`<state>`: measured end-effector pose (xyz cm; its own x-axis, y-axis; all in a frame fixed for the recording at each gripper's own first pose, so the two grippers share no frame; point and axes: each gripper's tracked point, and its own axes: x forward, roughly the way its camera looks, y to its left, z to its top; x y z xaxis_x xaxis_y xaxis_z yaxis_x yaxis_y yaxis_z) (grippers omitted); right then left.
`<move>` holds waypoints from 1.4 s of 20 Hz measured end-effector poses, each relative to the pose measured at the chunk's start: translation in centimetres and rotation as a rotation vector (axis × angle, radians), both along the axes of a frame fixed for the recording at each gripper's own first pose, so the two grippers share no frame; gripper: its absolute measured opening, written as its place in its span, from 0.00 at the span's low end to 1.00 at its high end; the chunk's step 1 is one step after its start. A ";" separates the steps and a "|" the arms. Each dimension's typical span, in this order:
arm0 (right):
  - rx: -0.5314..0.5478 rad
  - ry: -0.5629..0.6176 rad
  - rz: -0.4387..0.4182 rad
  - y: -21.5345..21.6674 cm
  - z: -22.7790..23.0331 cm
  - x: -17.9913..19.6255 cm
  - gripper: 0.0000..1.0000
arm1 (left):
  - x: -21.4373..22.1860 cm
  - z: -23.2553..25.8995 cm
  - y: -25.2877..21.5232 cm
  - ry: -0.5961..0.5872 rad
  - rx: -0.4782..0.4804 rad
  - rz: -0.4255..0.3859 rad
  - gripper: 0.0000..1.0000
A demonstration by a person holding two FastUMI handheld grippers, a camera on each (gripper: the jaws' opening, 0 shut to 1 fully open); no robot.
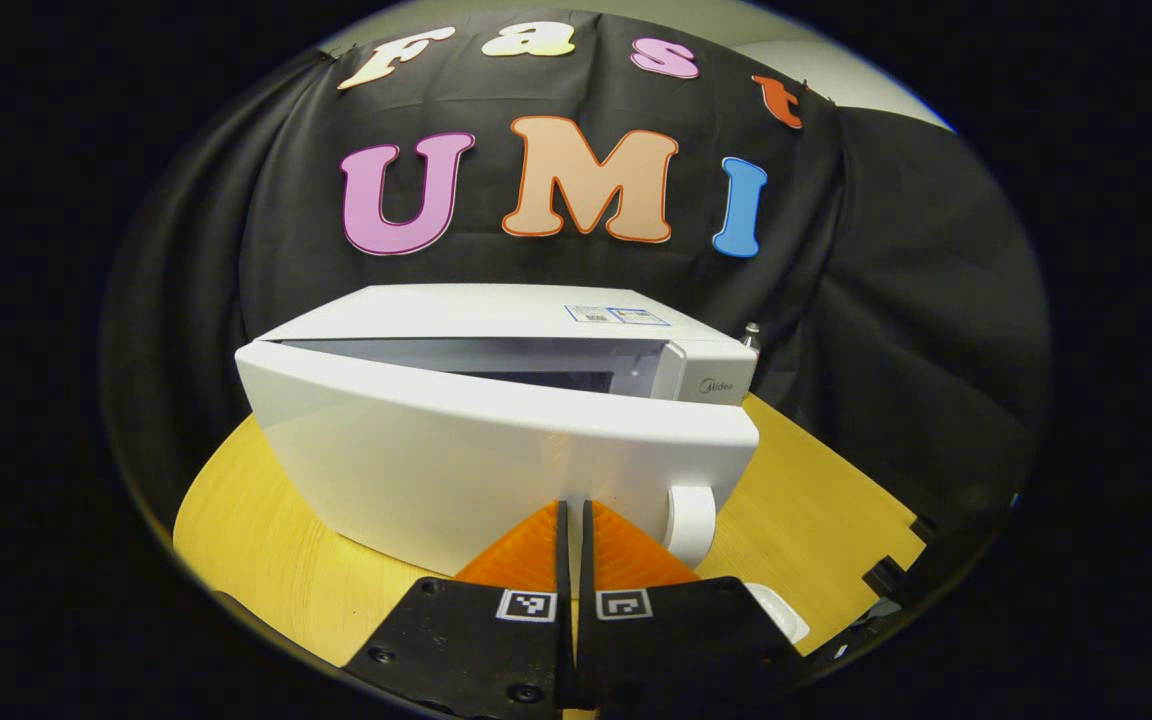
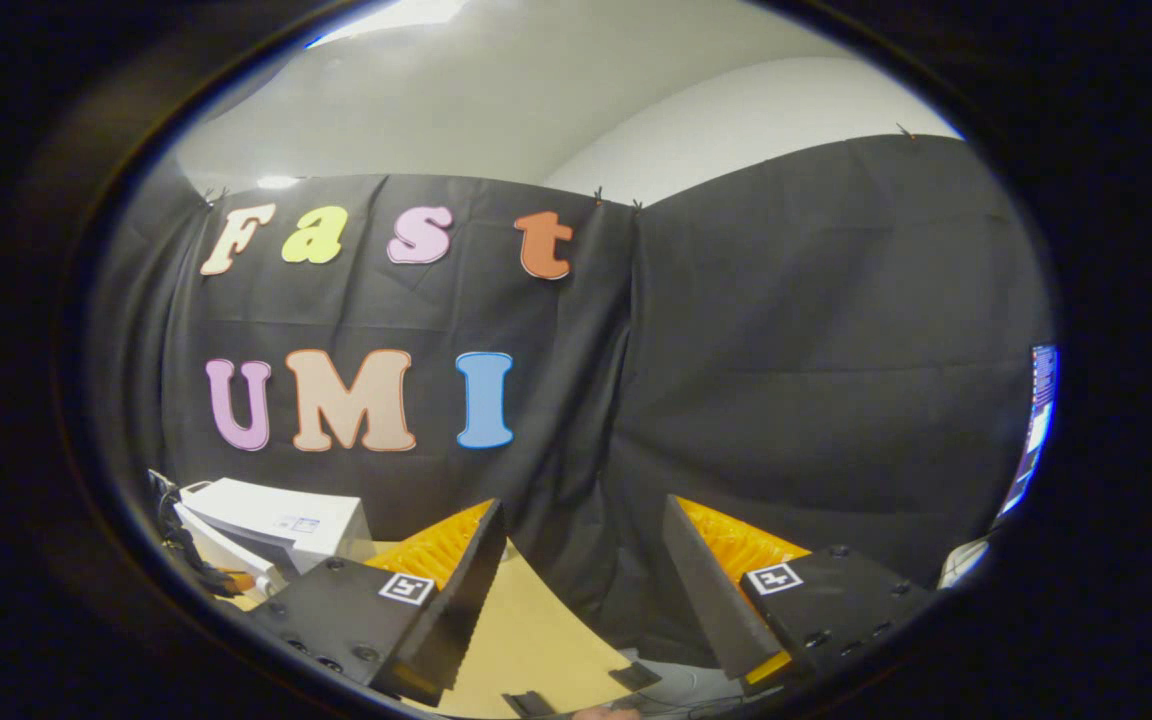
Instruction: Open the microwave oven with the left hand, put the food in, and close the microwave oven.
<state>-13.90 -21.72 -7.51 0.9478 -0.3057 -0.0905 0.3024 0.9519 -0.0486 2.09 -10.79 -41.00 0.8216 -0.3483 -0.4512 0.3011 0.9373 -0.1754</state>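
Observation:
A white microwave oven (image 1: 496,440) stands on a round wooden table (image 1: 256,540). Its door (image 1: 456,470) is swung ajar, leaving a gap along the top through which the cavity shows. My left gripper (image 1: 574,508) is shut, its fingertips pressed together right at the lower edge of the door beside the white dial (image 1: 688,525); I see nothing held between them. A white rounded object (image 1: 778,610) peeks out to the right of the left gripper. My right gripper (image 2: 584,505) is open and empty, held high and facing the black cloth wall, with the microwave oven (image 2: 271,520) far off at lower left.
The black cloth wall (image 1: 896,300) hangs close behind and to the right of the microwave. Bare table (image 2: 526,620) lies below the right gripper. A lit screen (image 2: 1036,420) glows at the far right edge. The table's edge (image 1: 896,540) runs just right of the oven.

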 end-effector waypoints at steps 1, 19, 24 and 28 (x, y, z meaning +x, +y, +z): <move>-0.006 0.001 0.002 -0.3 0.0 0.4 0.97 | 0.4 0.0 -0.4 -0.002 0.000 0.004 0.00; -0.037 -0.042 0.081 -1.9 0.8 8.7 0.87 | 7.6 0.1 -4.2 -0.060 -0.001 0.087 0.01; -0.026 -0.046 0.108 -0.7 0.7 9.5 0.87 | 7.2 1.3 -4.0 -0.072 0.033 0.063 0.01; -0.021 -0.061 0.113 0.7 1.2 8.7 0.87 | 5.6 8.1 -4.1 -0.183 -0.005 0.007 0.01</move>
